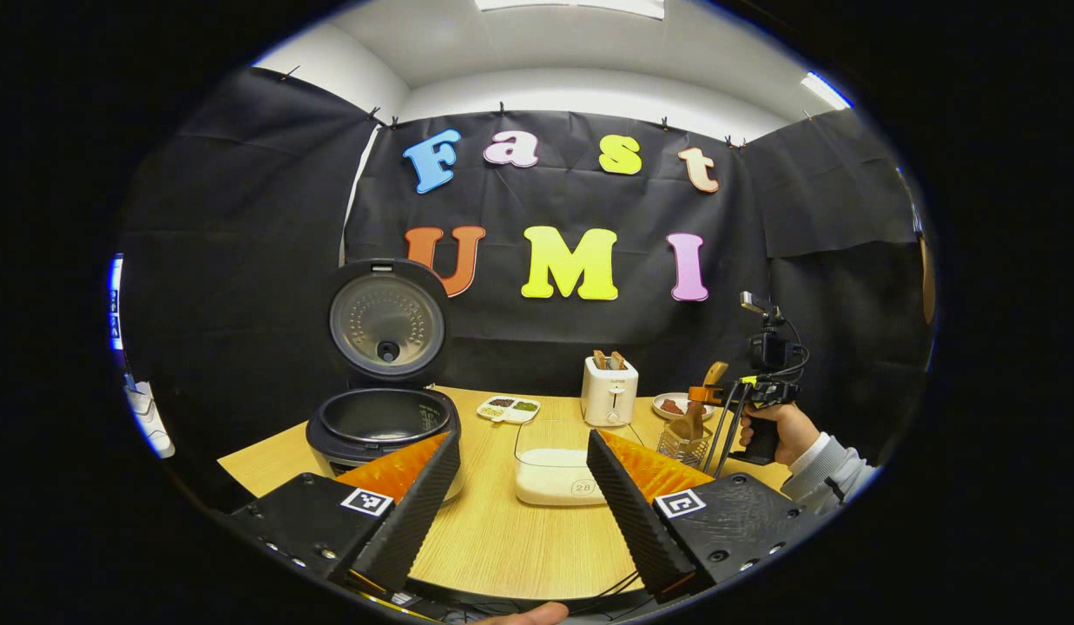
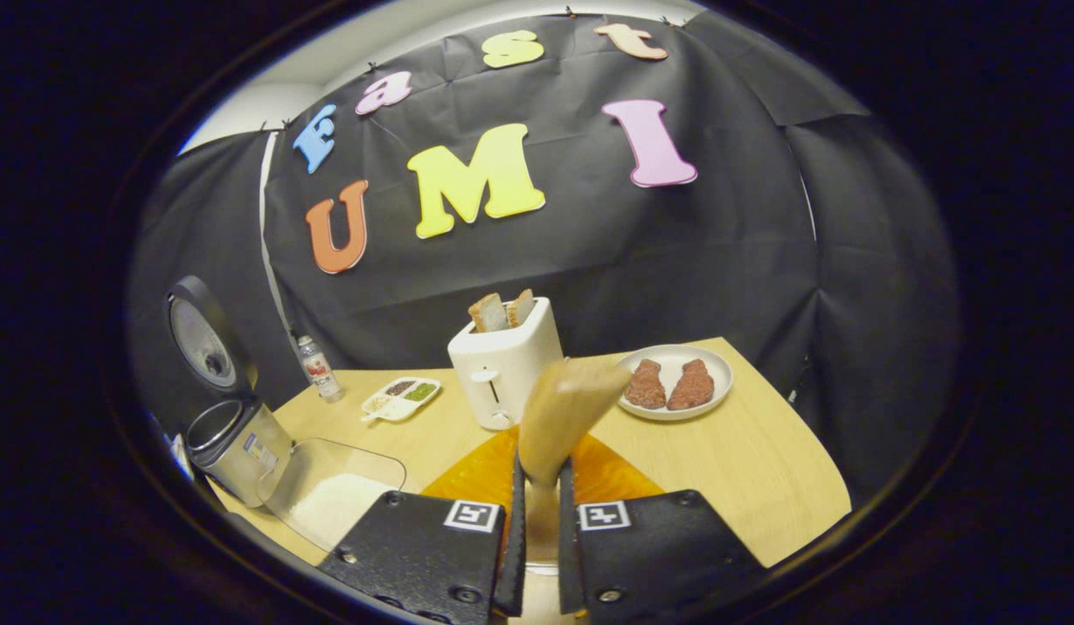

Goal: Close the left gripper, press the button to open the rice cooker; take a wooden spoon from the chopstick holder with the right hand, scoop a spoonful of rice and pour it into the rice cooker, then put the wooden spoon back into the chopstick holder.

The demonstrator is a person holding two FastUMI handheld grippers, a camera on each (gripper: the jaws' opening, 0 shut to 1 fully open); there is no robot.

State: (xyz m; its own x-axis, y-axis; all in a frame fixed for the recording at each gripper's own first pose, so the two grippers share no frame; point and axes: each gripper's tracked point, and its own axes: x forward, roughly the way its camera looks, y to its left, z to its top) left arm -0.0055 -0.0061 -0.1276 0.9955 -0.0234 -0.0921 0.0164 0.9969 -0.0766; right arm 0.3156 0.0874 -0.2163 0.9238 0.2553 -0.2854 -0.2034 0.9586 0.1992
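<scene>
The rice cooker (image 1: 385, 430) stands open at the left of the table, its lid (image 1: 387, 321) upright; it also shows at the left edge of the right gripper view (image 2: 233, 443). My left gripper (image 1: 523, 486) hangs open over the table's front, with nothing between its fingers. Just beyond it sits a clear container of white rice (image 1: 558, 473) (image 2: 337, 495). My right gripper (image 2: 541, 469) (image 1: 706, 397) is shut on the wooden spoon (image 2: 567, 408) (image 1: 714, 373), bowl end up, right above the chopstick holder (image 1: 682, 444). I cannot tell whether the spoon's lower end is out of the holder.
A white toaster (image 1: 609, 391) (image 2: 504, 360) with bread slices stands mid-table. Behind the holder is a plate (image 1: 675, 405) (image 2: 717, 369) with two pieces of meat. A small divided dish (image 1: 508, 408) (image 2: 402, 398) and a bottle (image 2: 318, 369) sit near the back wall.
</scene>
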